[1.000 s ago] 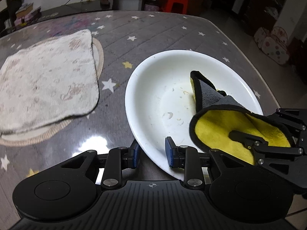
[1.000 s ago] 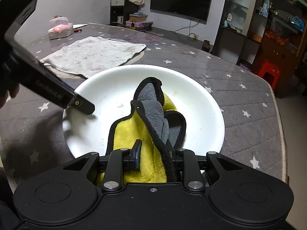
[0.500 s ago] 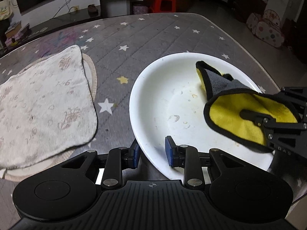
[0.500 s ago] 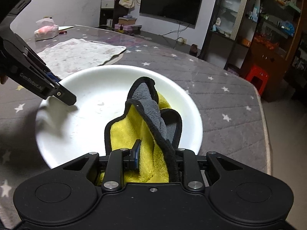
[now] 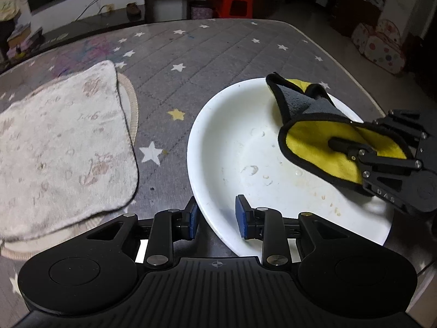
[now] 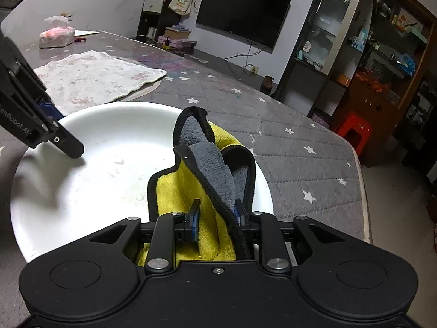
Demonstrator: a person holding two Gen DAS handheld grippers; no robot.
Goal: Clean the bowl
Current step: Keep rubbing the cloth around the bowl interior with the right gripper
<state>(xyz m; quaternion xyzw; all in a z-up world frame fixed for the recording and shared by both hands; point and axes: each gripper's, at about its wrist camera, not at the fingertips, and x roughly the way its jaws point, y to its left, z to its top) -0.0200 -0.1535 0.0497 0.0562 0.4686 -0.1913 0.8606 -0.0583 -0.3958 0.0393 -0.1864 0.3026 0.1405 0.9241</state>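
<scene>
- The tabletop [image 5: 224, 54] is covered by a grey quilted cloth printed with white and yellow stars, under a glossy clear sheet.
- A pale, stained towel [image 5: 62, 142] lies flat on the left part of the tabletop, resting on a round beige mat [image 5: 131, 101] whose edge shows beneath it.
- The white bowl [image 5: 232, 142], wide and shallow, sits on the tabletop to the right of the towel and apart from it, close to the table's near edge. Small specks and smears of residue dot its inside.
- A folded cloth [image 5: 314, 142], yellow on one face and grey on the other with black edging, lies inside the bowl on its right side; its far tip reaches up over the bowl's far rim.
- The right gripper [image 6: 217, 216] is clamped on the near end of the cloth, a bunch of yellow and grey fabric pinched between its blue pads.
- The left gripper [image 5: 215, 216] grips the bowl's near-left rim: one pad sits outside the wall, the other inside, with the rim between them at a narrow gap.
- A tissue pack [image 6: 56, 35] rests at the far end of the tabletop.
- A red stool [image 6: 353, 131] stands on the floor beyond the table.
</scene>
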